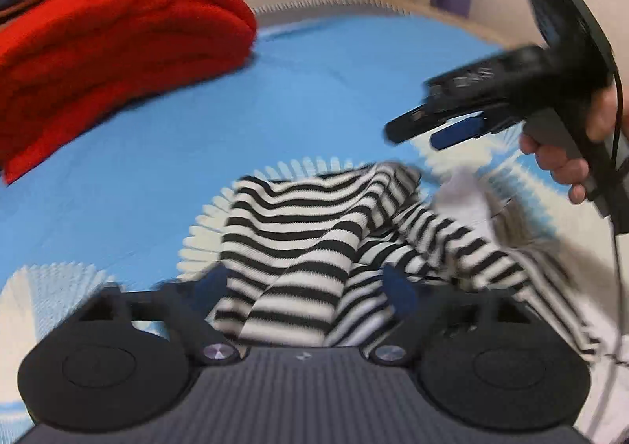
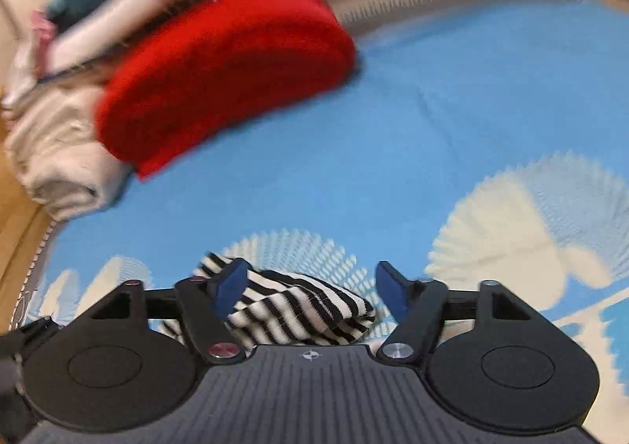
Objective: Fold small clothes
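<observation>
A: What is the largest surface shown?
B: A blue woven mat with pale fan-shaped motifs (image 1: 314, 90), which fills both wrist views and carries everything else. Whether it lies on a counter or on the floor cannot be told.

A: And the next largest item?
B: A thick red knitted fabric, folded into a rounded bundle (image 1: 118, 50). It rests on the mat at the far left, well apart from the work. In the right wrist view, a blurred pile of cream and dark textiles (image 2: 59, 129) lies against it.

A: Where is the task's thing?
B: The black-and-white striped knit garment (image 1: 314, 239) lies crumpled on the mat, over one of the pale motifs, directly ahead of the left gripper (image 1: 310, 286). A bunched portion of it rises between that gripper's blue fingers (image 1: 399, 288).

A: How do the left jaws stand?
B: Apart, about half spread; the striped cloth sits between them, and no pad visibly presses on it.

A: And the right gripper (image 2: 310, 286)?
B: Its jaws stand wide apart. A folded striped end lies between them, just beside the left-hand blue pad (image 2: 230, 288); contact cannot be told through the blur. In the left wrist view, a person's hand (image 1: 570, 157) holds this gripper above the garment's far edge.
</observation>
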`<state>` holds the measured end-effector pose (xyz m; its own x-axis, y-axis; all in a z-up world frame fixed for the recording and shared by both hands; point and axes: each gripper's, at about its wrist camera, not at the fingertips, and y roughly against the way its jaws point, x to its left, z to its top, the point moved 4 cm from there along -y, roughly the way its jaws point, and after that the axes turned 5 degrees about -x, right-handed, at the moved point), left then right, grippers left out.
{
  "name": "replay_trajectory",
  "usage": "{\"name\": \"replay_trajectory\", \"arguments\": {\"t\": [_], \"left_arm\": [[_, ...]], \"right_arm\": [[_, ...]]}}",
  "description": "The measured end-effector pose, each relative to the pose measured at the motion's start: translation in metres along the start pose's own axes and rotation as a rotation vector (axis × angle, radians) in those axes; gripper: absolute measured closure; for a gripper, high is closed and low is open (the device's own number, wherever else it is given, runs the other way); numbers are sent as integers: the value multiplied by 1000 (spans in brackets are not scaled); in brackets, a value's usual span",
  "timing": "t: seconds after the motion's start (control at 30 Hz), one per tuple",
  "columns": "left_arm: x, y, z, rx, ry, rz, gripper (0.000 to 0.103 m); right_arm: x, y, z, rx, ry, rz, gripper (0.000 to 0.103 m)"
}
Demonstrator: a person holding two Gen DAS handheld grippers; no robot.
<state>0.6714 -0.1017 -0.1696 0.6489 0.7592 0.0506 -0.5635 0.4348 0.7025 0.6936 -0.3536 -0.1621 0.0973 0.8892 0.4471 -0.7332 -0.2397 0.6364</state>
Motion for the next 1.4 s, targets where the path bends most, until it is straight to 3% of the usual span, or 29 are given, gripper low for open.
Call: {"name": "replay_trajectory", "arguments": {"t": [0.03, 0.07, 0.1, 0.13, 0.17, 0.2, 0.23, 0.33, 0.4, 0.47, 0.5, 0.53, 0.57, 0.6, 0.67, 0.73, 0.8, 0.83, 0.87, 0.97, 1.1, 1.2, 1.3, 1.4], "left_arm": [[-3, -16, 0, 34, -25, -1, 82], [0, -28, 1, 67, -22, 18, 94], [5, -34, 3, 78, -9, 30, 98], [10, -37, 8, 61, 15, 61, 99], [15, -35, 13, 39, 42, 83, 99], [25, -29, 23, 4, 81, 101, 99], [32, -20, 32, -36, 111, 127, 99], [56, 35, 65, -274, 254, 174, 98], [60, 84, 72, -409, 326, 126, 97], [51, 129, 61, -487, 332, 80, 90], [43, 150, 47, -494, 321, 56, 69], [35, 163, 31, -481, 313, 51, 38], [25, 179, 6, -455, 309, 57, 23], [16, 191, -24, -410, 301, 69, 10], [-2, 204, -80, -313, 278, 65, 10], [-10, 210, -137, -181, 299, 91, 8], [-9, 211, -187, -50, 361, 156, 8], [-9, 215, -201, -15, 392, 183, 8], [-10, 220, -209, -6, 418, 204, 8], [-15, 241, -207, -69, 531, 226, 8], [-33, 252, -180, -171, 666, 203, 8], [-52, 260, -157, -206, 614, 168, 8], [-71, 246, -162, -237, 502, 184, 8], [-78, 217, -167, -176, 482, 122, 8]], "right_arm": [[1, -18, -4, 61, -15, -20, 26], [1, -29, -10, 111, -21, -36, 26], [3, -41, -15, 149, -17, -41, 37], [8, -45, -23, 170, 3, -39, 57], [18, -50, -28, 179, 70, -40, 98], [33, -52, -29, 172, 138, -58, 99], [46, -48, -26, 122, 181, -96, 99], [90, -4, 5, -135, 258, -85, 99], [124, 49, 25, -314, 294, -29, 99], [151, 106, 27, -459, 350, 31, 99], [162, 140, 20, -520, 391, 73, 99], [168, 178, 6, -562, 431, 114, 99], [171, 206, -12, -575, 456, 147, 99], [170, 232, -39, -556, 468, 180, 99], [162, 262, -101, -448, 493, 217, 97], [148, 264, -183, -245, 539, 241, 91], [134, 248, -262, 29, 570, 231, 53], [125, 240, -295, 130, 571, 175, 52], [116, 236, -317, 177, 561, 114, 53], [105, 243, -329, 168, 409, 43, 52], [95, 265, -278, 27, 133, 26, 46], [85, 258, -257, -106, -40, 20, 46], [81, 234, -261, -185, -2, -16, 49], [81, 201, -278, -99, 157, -69, 50]]}}
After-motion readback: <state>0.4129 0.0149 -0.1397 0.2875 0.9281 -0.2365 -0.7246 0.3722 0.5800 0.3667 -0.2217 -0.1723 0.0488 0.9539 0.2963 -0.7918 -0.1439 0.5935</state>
